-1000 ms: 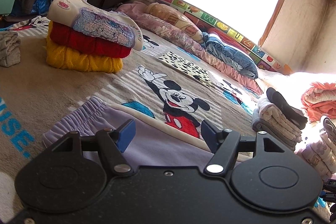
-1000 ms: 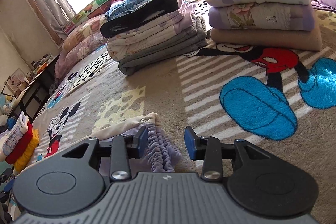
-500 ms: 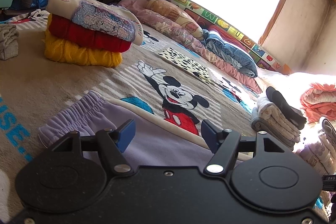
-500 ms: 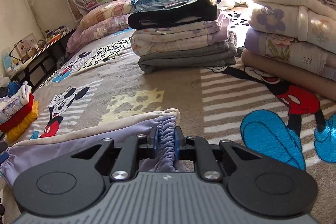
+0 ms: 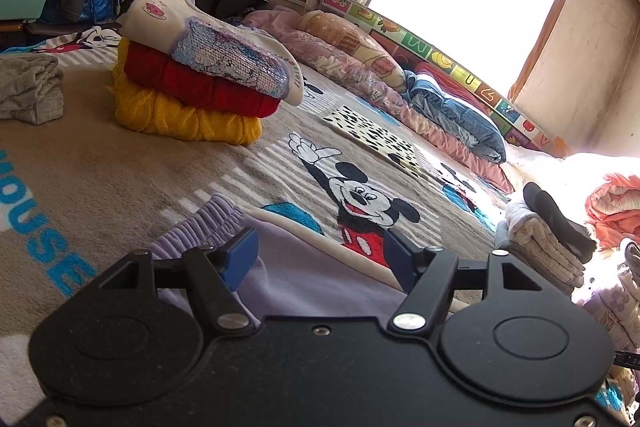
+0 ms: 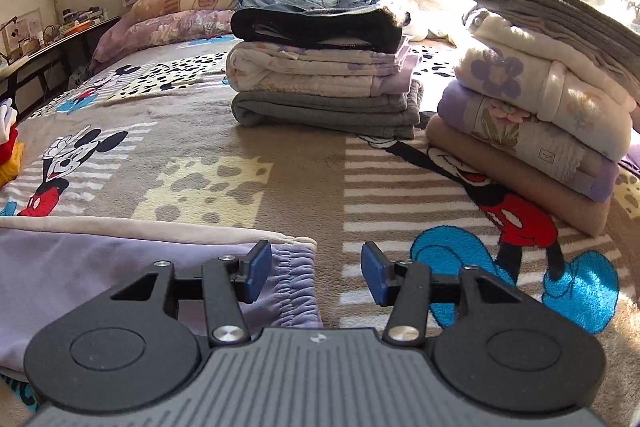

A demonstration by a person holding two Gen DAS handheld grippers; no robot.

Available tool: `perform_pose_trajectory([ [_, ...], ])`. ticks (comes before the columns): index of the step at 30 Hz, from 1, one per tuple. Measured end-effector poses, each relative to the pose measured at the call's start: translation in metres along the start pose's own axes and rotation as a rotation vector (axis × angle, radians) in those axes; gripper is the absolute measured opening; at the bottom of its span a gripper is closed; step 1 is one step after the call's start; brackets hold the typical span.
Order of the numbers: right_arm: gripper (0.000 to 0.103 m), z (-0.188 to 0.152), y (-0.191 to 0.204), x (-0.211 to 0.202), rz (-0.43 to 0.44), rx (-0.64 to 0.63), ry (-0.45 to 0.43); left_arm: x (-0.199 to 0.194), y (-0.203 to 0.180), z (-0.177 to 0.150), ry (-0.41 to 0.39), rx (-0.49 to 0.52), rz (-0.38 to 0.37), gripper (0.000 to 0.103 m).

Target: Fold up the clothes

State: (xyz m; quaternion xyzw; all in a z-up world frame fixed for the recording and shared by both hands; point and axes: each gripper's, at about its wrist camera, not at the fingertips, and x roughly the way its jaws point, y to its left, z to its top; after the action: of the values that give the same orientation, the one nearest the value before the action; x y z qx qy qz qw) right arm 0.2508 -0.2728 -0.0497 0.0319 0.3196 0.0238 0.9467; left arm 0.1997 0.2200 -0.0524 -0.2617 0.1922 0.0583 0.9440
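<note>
left gripper (image 5: 320, 259) jaws spread wide; right gripper (image 6: 316, 273) jaws parted, empty

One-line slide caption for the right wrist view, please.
Open right gripper poised over the lavender pants' elastic waistband on a cartoon-mouse blanket.

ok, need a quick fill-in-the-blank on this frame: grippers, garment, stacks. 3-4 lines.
1. The right gripper is ____, holding nothing.
2. The flat lavender garment with gathered elastic cuffs lies on the cartoon mouse ____.
3. Under the red knitted sweater sits a ____ knitted sweater.
4. The left gripper fingers are ____.

Answers: open; blanket; yellow; open
</note>
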Motion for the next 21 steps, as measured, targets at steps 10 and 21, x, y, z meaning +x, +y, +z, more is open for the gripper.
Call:
perform_pose_trajectory([
  [10, 0.048, -0.008, 0.026, -0.002, 0.078, -0.132, -0.017, -0.014, 0.035, 0.013, -0.047, 0.008, 0.107, 0.066],
  [21, 0.051, -0.002, 0.002, 0.012, 0.105, -0.16, 0.064, -0.011, 0.046, 0.019, 0.021, 0.081, 0.103, 0.058],
])
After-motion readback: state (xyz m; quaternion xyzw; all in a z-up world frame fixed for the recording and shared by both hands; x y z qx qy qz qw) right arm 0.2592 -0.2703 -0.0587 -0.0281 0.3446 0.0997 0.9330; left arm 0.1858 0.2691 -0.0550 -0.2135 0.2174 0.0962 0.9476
